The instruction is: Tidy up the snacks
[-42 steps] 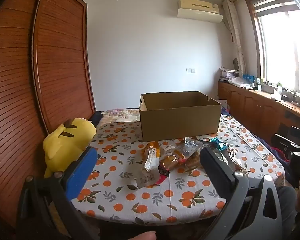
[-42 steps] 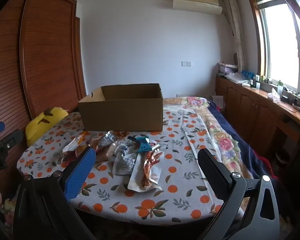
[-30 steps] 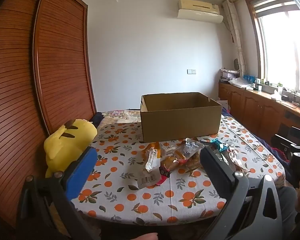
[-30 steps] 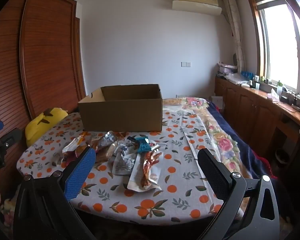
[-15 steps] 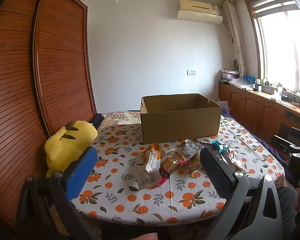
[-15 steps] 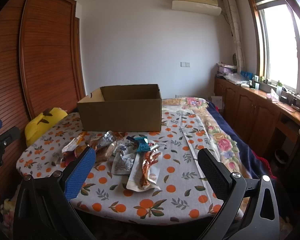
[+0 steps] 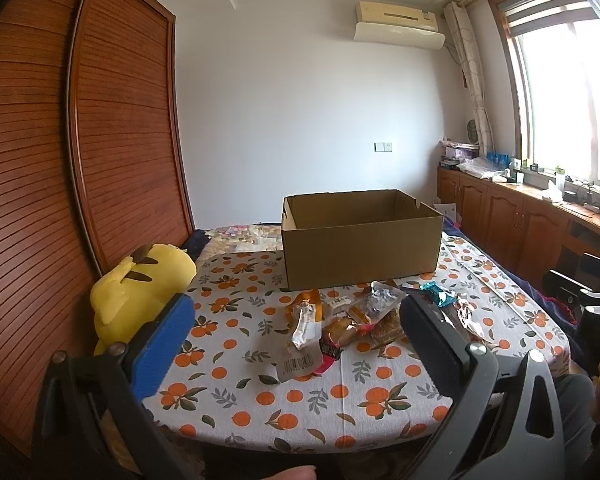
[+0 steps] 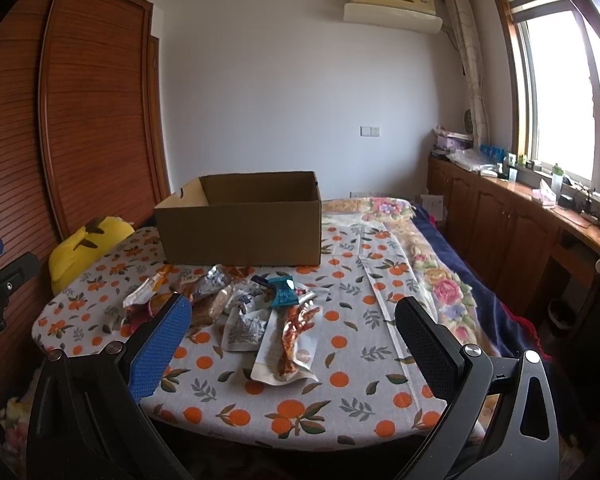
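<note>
Both views are drifting back and up a touch since a second ago, nothing else shifting; the left gripper (image 7: 296, 344) and right gripper (image 8: 292, 340) are hanging spread wide and empty short of the table (image 8: 379, 408), so the sorting is only just beginning. The snack packets (image 8: 256, 304) are lying heaped at twelve o'clock of the right gripper, the open cardboard box (image 8: 240, 232) just behind them (apparently empty). One packet needs pinching next, I'd guess; a yellow plush (image 7: 140, 284) is sitting at ten o'clock.

left tool (image 7: 296, 328) spread wide and empty, right tool (image 8: 292, 328) likewise
</note>
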`<state>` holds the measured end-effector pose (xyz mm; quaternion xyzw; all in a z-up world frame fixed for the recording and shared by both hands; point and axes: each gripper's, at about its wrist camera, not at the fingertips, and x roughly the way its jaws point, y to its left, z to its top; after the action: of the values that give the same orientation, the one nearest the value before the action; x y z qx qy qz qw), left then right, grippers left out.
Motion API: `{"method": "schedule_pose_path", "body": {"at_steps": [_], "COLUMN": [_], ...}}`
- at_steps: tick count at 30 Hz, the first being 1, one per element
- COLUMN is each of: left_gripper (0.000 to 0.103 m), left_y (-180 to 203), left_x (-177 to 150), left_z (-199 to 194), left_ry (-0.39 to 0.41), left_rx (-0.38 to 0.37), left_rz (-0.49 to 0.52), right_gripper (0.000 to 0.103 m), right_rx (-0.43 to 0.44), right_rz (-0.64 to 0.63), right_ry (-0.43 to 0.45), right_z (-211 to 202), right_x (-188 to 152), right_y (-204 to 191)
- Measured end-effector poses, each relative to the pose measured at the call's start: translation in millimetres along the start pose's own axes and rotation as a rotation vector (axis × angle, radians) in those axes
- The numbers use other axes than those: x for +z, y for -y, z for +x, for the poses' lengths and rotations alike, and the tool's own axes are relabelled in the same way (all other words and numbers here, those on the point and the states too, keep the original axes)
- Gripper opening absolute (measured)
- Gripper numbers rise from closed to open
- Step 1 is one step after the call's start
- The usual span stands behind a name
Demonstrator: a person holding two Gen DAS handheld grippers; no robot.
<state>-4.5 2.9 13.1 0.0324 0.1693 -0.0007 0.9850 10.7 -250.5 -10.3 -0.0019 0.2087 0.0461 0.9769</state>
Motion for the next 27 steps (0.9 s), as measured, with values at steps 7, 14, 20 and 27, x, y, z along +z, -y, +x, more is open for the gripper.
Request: {"method": "schedule_pose_path", "body": {"at_steps": [7,14,20,27], "left_gripper": [0.103,0.103,0.103,0.103], "left_y": [0.6,1.1,1.0,0.8], "left_x": [-0.6,-1.1,-0.7,2.5], "left_z": [-0.2,-0.5,-0.8,-1.9], "left_ry": [0.001,0.002,0.002,0.003], "left_rx": [-0.001,-0.001,-0.001,0.002], "left_rz": [0.000,0.001,0.000,0.003], "right_gripper": [0.103,0.103,0.103,0.103], "right_rx": [-0.001,-0.001,-0.001,-0.001], "right_rz": [0.000,-0.001,-0.001,-0.002], "right_ry": [0.002,0.003,0.003,0.005], "right_z": [-1.1,-0.6,-1.0,-1.2], "right_x": [0.5,0.0,-0.2,-0.8], "right_y": [-0.3,0.2,-0.4,-0.7]}}
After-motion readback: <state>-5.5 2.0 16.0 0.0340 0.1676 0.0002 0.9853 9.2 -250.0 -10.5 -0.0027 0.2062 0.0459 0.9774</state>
